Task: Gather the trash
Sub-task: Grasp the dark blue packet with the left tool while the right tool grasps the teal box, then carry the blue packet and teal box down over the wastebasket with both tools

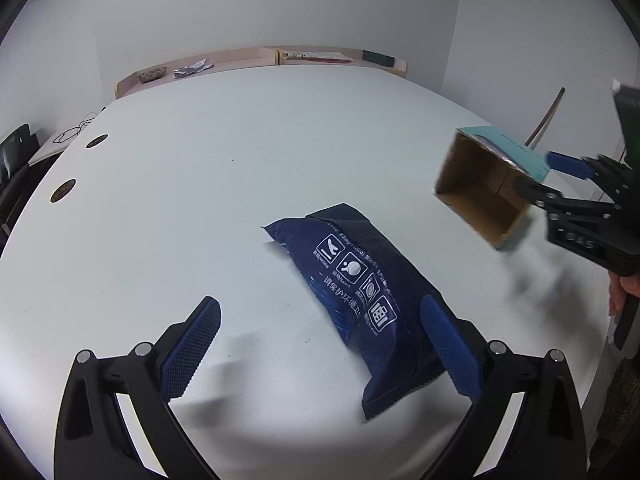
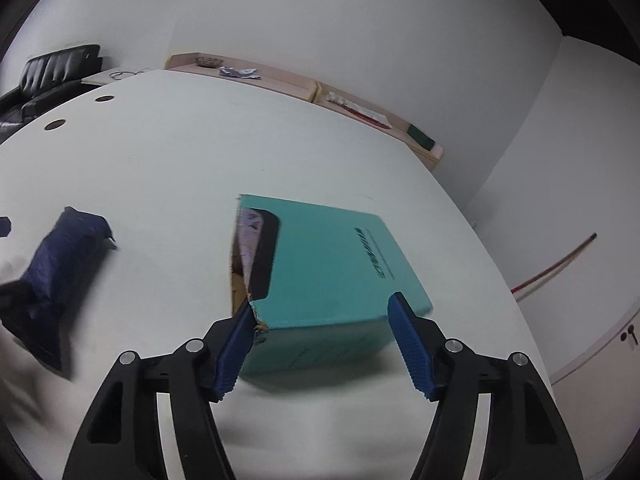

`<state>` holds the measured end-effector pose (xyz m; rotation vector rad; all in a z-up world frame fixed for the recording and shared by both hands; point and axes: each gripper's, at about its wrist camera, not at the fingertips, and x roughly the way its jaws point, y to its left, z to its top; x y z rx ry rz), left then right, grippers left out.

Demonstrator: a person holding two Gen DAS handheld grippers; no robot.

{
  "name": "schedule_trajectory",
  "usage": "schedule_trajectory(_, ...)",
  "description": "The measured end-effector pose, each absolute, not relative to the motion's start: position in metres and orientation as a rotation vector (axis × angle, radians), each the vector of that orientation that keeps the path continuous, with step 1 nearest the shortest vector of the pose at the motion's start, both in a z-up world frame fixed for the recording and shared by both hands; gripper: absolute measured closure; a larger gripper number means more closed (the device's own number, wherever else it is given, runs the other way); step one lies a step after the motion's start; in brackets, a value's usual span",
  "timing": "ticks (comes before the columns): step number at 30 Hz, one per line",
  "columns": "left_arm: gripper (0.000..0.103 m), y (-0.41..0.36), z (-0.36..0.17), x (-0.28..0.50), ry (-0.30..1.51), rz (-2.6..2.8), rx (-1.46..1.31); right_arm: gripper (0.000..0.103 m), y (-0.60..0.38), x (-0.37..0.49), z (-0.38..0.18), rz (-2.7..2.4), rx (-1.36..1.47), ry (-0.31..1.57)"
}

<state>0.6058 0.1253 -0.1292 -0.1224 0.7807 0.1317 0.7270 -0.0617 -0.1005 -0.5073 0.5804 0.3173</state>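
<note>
**Box lifted, packet waiting**

The teal cardboard box [image 2: 332, 264] is held above the white table [image 1: 200, 200], pinched by the right gripper [image 2: 322, 344] at a torn edge; slipping is possible there. The left gripper [image 1: 320, 348] is spread over the dark blue plastic packet [image 1: 360, 300] lying on the table.

My left wrist camera sits just behind my left gripper [image 1: 320, 340], looking forward and down over the white table [image 1: 200, 184] at close range. My right wrist camera looks likewise past my right gripper [image 2: 322, 316]. Both views share the dark blue packet [image 1: 360, 288] [image 2: 60, 264], the teal box [image 1: 488, 188] [image 2: 332, 264], and the far shelf [image 1: 240, 58] [image 2: 280, 78].
</note>
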Motion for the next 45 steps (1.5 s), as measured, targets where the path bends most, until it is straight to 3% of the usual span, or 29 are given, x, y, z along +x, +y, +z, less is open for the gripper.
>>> schedule_trajectory(2, 0.004, 0.125, -0.126, 0.607, 0.778, 0.130, -0.136, 0.026, -0.084, 0.727, -0.103, 0.286, -0.462, 0.573)
schedule_trajectory(11, 0.005, 0.120, -0.141, 0.643, 0.829, 0.125, -0.228, 0.025, -0.105, 0.748, -0.133, 0.337, -0.299, 0.690)
schedule_trajectory(12, 0.011, 0.121, -0.143, 0.644, 0.834, 0.138, -0.242, 0.029, -0.102, 0.753, -0.138, 0.352, -0.297, 0.713)
schedule_trajectory(13, 0.017, 0.120, -0.143, 0.644, 0.832, 0.147, -0.238, 0.047, -0.102, 0.758, -0.142, 0.358, -0.292, 0.725)
schedule_trajectory(14, 0.035, 0.118, -0.142, 0.645, 0.826, 0.128, -0.235, 0.066, -0.102, 0.762, -0.145, 0.369, -0.281, 0.740)
schedule_trajectory(17, 0.061, 0.107, -0.138, 0.639, 0.816, 0.146, -0.160, 0.084, -0.110, 0.767, -0.141, 0.374, -0.235, 0.719)
schedule_trajectory(19, 0.066, 0.106, -0.135, 0.634, 0.811, 0.135, -0.162, 0.096, -0.118, 0.769, -0.138, 0.395, -0.224, 0.699)
schedule_trajectory(23, 0.072, 0.103, -0.130, 0.624, 0.811, 0.103, -0.161, 0.096, -0.134, 0.758, -0.130, 0.434, -0.203, 0.679)
schedule_trajectory(45, 0.073, 0.059, -0.101, 0.516, 0.706, 0.065, -0.102, 0.096, -0.157, 0.667, -0.109, 0.643, -0.233, 0.606)
